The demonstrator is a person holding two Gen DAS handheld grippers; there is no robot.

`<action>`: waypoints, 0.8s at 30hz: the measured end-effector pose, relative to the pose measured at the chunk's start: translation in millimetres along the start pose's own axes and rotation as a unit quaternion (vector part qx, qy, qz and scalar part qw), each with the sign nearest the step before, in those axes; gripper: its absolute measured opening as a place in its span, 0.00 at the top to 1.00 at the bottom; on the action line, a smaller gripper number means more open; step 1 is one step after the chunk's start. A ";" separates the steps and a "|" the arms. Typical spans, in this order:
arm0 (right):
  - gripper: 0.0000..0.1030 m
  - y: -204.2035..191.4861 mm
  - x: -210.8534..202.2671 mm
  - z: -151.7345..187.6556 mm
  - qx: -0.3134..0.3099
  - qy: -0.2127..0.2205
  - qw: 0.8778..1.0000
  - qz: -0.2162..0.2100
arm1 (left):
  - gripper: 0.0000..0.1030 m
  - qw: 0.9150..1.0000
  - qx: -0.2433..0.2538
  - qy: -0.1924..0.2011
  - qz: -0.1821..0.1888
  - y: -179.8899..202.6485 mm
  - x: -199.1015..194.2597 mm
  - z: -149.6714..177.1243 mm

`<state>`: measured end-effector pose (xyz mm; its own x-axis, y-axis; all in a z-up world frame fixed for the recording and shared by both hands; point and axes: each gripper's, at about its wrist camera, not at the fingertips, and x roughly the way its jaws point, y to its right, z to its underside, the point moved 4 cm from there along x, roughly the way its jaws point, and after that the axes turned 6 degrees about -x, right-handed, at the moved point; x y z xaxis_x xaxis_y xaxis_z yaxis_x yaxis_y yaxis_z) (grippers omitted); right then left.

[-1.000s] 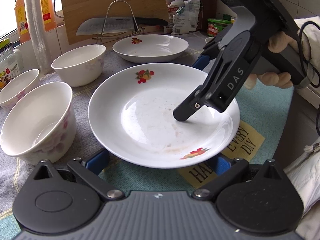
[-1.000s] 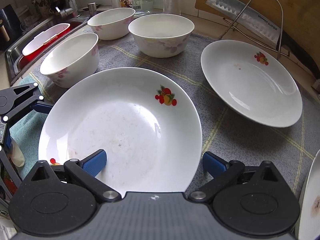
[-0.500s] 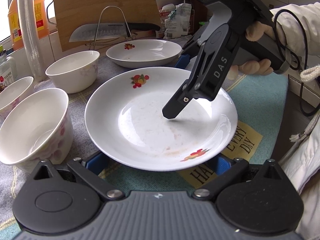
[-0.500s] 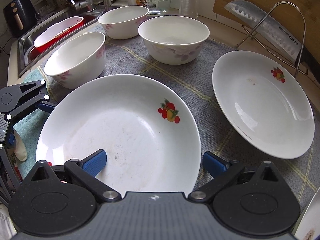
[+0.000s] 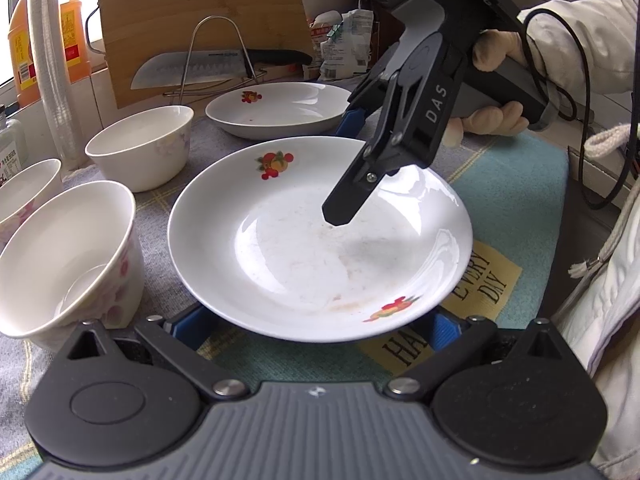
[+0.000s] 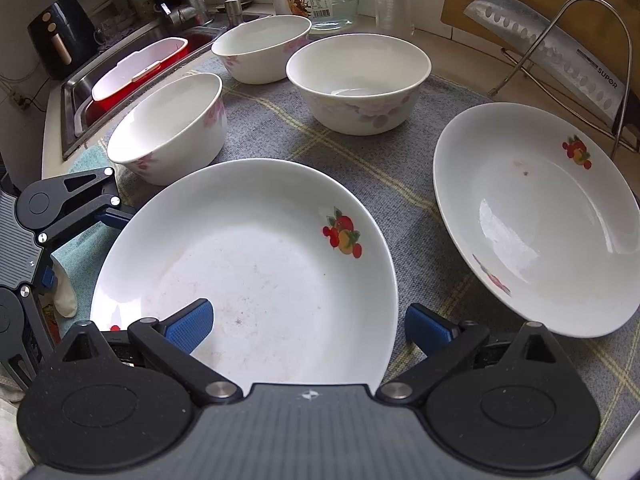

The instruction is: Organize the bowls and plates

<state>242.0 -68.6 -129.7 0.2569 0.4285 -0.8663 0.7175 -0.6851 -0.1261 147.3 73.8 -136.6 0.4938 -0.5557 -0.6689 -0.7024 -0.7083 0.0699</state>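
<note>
Grey mat [image 6: 360, 160], fruit-print plate [image 6: 260, 272] between spread right tongs [image 6: 308, 324].

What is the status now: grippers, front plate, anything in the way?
Left hand-held gripper open, pads below front plate's near rim. Right hand-held gripper open, straddling its far rim. Plate not clamped. Nearest bowl close beside, second plate apart.

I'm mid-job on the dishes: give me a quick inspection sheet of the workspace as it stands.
Surface: grey checked mat, teal mat beside it.
Job's things: near plate, stained; second plate apart; three bowls upright, unstacked.
Clutter: knife on wire rack against a cutting board.
Grippers: right tool open, astride the near plate's rim; left tool open, both fingers under the plate's edge.
Cables: black cable at right hand.
Surroundings: sink with red tub.
</note>
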 end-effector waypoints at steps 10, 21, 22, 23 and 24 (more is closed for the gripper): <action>0.01 3.2 -0.5 -3.6 0.004 -0.006 1.000 -0.023 | 0.01 1.000 0.003 0.001 -0.001 -0.1 -0.8 0.0; 0.13 6.3 -4.0 -6.2 0.024 -0.010 0.999 -0.047 | 0.01 1.000 0.003 0.004 -0.003 1.6 -2.5 0.2; 0.13 6.6 -4.0 -6.3 0.026 -0.010 0.998 -0.048 | 0.01 1.000 0.004 0.004 -0.003 2.0 -2.6 0.2; 0.13 6.7 -3.8 -6.5 0.029 -0.009 0.998 -0.049 | 0.01 1.000 0.005 0.005 -0.002 1.9 -2.6 0.1; 0.13 6.6 -3.8 -6.4 0.029 -0.010 0.998 -0.049 | 0.01 1.000 0.005 0.005 -0.001 2.0 -2.7 0.1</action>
<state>249.9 -71.0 -124.2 0.1748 0.4834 -0.8578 0.6991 -0.6744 -0.2376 144.5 73.9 -134.8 0.5005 -0.5584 -0.6616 -0.7068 -0.7048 0.0602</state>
